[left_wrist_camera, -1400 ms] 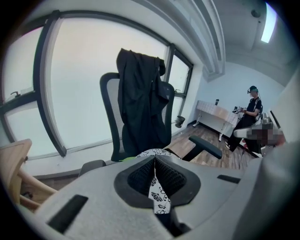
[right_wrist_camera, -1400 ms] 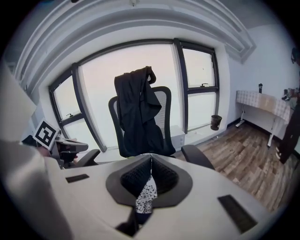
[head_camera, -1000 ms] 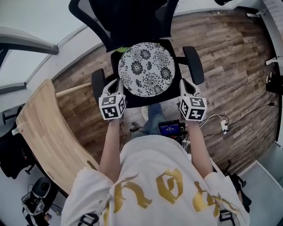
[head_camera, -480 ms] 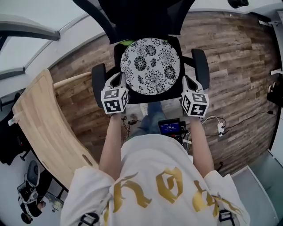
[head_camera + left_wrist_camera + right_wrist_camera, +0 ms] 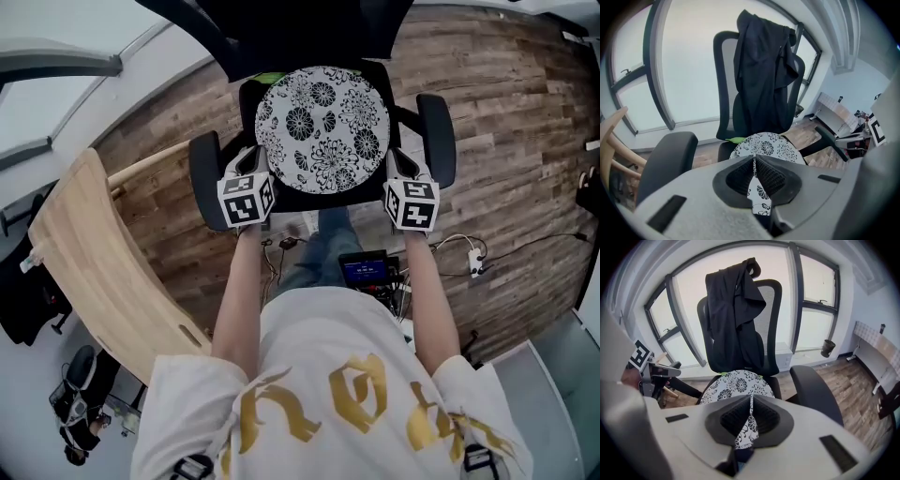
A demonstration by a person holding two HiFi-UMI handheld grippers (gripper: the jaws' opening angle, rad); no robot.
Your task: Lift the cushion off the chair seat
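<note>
A: Quick, tongs status?

B: Left tongs: pads pressed together, nothing between them. Right tongs: same, closed and empty. In the head view they sit lower left and lower right of the cushion, each just inside an armrest and near the cushion's rim. I can't confirm contact.

A: Cushion where?

B: Flat on the chair seat, upper centre of the head view. Not lifted yet.

A: How do you do the pickup properly?

B: My read: I open both tongs first, since they can't bite anything closed. Then I go in low at the rim, one on each side, so one pad slides under the edge and the other lands on top. I close both together and raise evenly so it doesn't droop or tip. I also mind the armrests, which crowd both sides.

A: Materials?

B: The cushion is round and thin, with a white fabric cover in a black flower print. It looks soft and probably flexes, so a shallow pinch might slip. The seat is black and padded-looking. The armrests are dark, smooth and rounded. The backrest is mesh, with a black jacket draped over it. A small green bit peeks out behind the cushion; I can't tell what it is. The floor is wood-grain planks.
</note>
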